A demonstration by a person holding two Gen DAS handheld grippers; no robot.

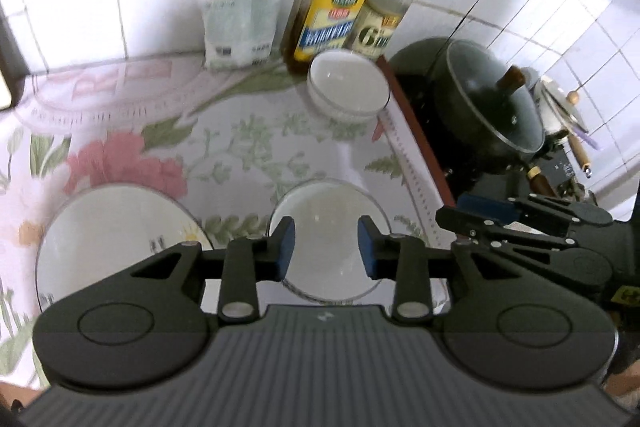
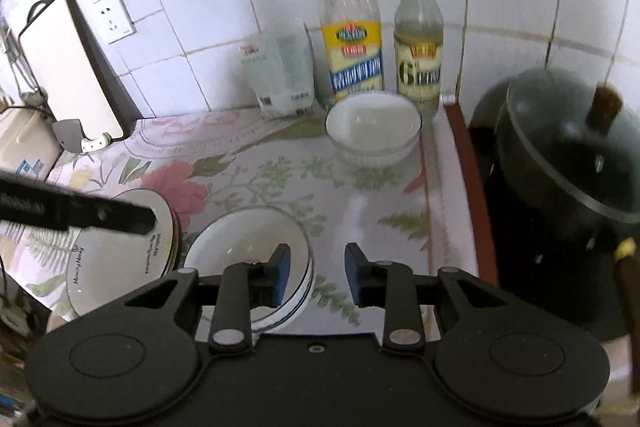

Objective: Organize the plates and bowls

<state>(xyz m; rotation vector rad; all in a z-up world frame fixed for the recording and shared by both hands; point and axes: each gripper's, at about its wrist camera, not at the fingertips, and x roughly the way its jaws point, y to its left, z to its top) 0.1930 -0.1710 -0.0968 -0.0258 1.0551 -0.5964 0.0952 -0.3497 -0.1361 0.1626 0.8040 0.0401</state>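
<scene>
Nearest the counter's left edge, the stacked plates [image 2: 120,259] sit sorted with the left gripper [image 1: 326,247] above them, jaws apart and empty. Just beside them stands the near bowl [image 2: 248,259]. The right gripper [image 2: 316,273] hangs open, holding nothing. The stacked bowls [image 2: 374,131] wait by the right edge, likely its destination.

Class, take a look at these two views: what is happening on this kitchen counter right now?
A person holds two grippers over a flowered counter, sorting dishes. The left gripper and right gripper are both open with nothing between their pads. Just below them sits a white bowl, beside a stack of plates on its left. Two more white bowls sit nested by the wall, in front of two bottles. A lidded black pot stands to the right.
</scene>
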